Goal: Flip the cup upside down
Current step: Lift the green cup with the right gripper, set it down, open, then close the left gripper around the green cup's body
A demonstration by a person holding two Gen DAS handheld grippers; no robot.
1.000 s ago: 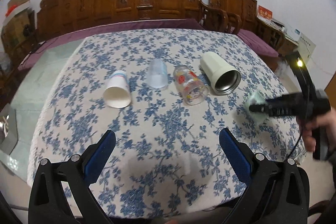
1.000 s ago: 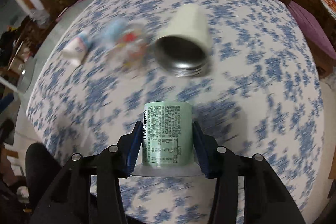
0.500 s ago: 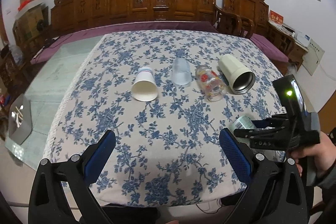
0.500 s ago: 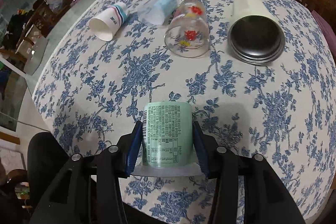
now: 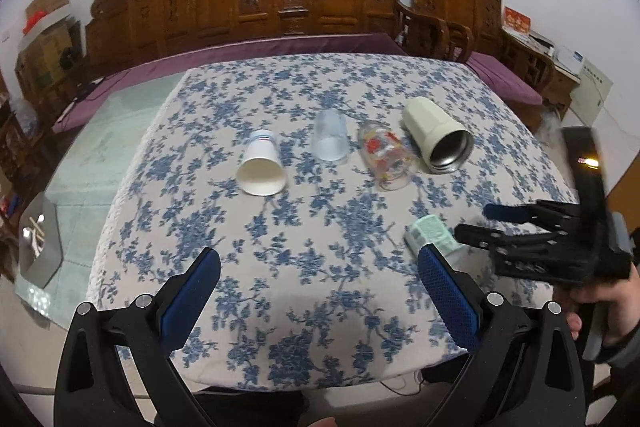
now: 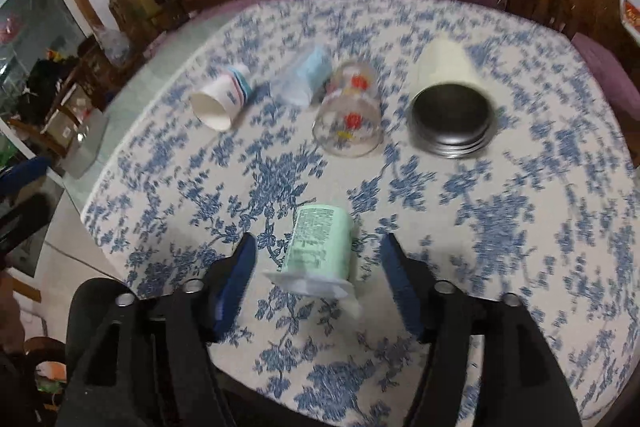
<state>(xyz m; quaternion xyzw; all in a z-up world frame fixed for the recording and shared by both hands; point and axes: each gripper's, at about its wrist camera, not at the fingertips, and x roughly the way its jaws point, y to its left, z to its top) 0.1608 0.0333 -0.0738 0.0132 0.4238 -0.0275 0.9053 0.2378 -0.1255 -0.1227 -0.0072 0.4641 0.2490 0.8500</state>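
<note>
the pale green cup [image 6: 320, 245] stands mouth-down on the flowered surface [image 6: 520, 227] near its front edge, wide rim flat on the cloth, between the blue pads of the right tongs [image 6: 316, 273], which gape wide around it without touching. the left tongs [image 5: 318, 293] are spread wide too, holding nothing above the front edge of the surface. across the middle lies a row of four on their sides: a white paper cup [image 5: 262, 169], a clear plastic cup [image 5: 330, 141], a printed glass [image 5: 386, 155] and a cream steel tumbler [image 5: 438, 141].
</note>
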